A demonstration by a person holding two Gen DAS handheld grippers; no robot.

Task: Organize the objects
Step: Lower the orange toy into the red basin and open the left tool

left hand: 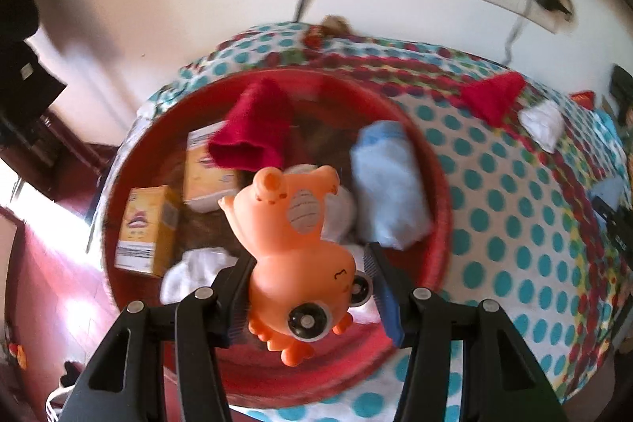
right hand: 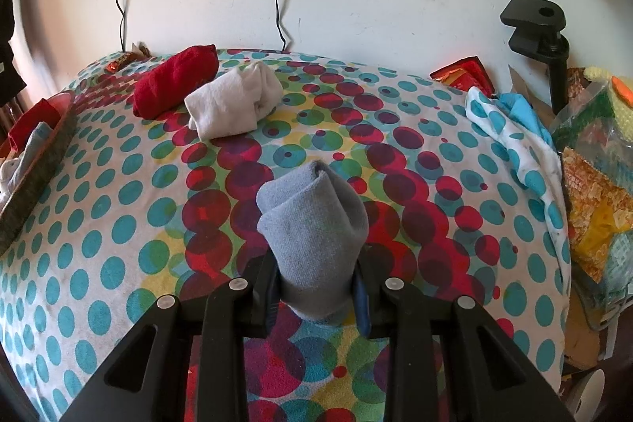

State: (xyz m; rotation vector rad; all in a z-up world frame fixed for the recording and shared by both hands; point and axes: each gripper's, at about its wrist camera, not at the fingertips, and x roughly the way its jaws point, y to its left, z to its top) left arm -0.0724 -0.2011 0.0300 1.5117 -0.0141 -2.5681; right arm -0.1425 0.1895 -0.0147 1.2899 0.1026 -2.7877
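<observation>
Left wrist view: the left gripper [left hand: 308, 287] has its jaws squeezing an orange toy [left hand: 294, 236], held upside down over a round red basket [left hand: 437, 184]. Inside the basket, from left to right, are a yellow box [left hand: 144, 228], a second yellow box [left hand: 205, 165], a rolled red sock [left hand: 253, 129] and a pale blue sock [left hand: 389, 184]. Right wrist view: the basket edge shows at far left, then a red sock [right hand: 174, 86] touching a white sock [right hand: 233, 101] on the dotted cloth [right hand: 118, 192]. The right gripper [right hand: 316, 287] has its jaws clamped tight on a grey sock [right hand: 312, 220], lifted above the cloth
</observation>
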